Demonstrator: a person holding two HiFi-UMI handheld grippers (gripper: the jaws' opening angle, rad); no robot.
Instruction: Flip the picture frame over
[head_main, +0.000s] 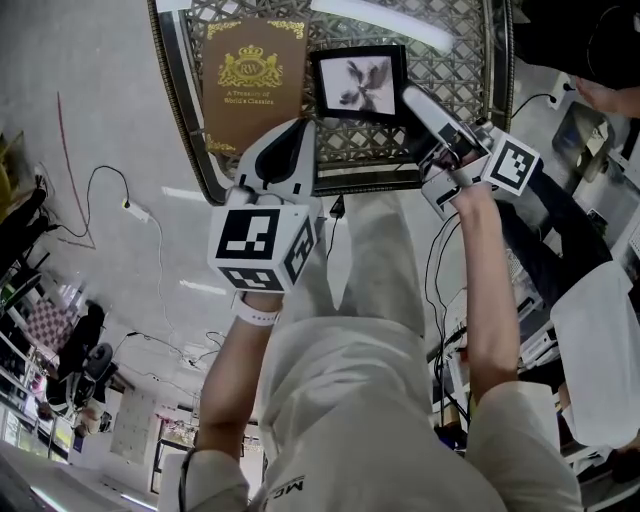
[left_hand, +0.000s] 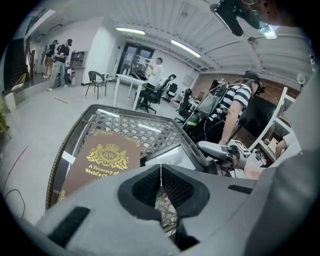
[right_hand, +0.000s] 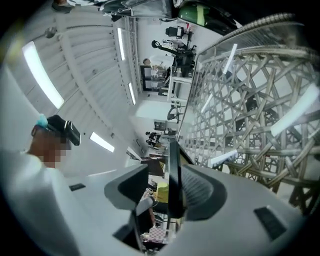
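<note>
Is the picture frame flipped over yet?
Maybe. The picture frame lies picture-up on the table. The right gripper has its fingers open around the frame's edge, not squeezing. The left gripper hovers shut and empty. Whether a flip remains, I can't tell.

A glass-topped lattice table carries a brown book and, seemingly resting there, a picture frame.

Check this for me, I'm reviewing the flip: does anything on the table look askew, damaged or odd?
Nothing is spilled or damaged. The picture frame sits slightly crooked beside the book, picture side up, its edge between the right tool's parted jaws, touching only one pad.
</note>
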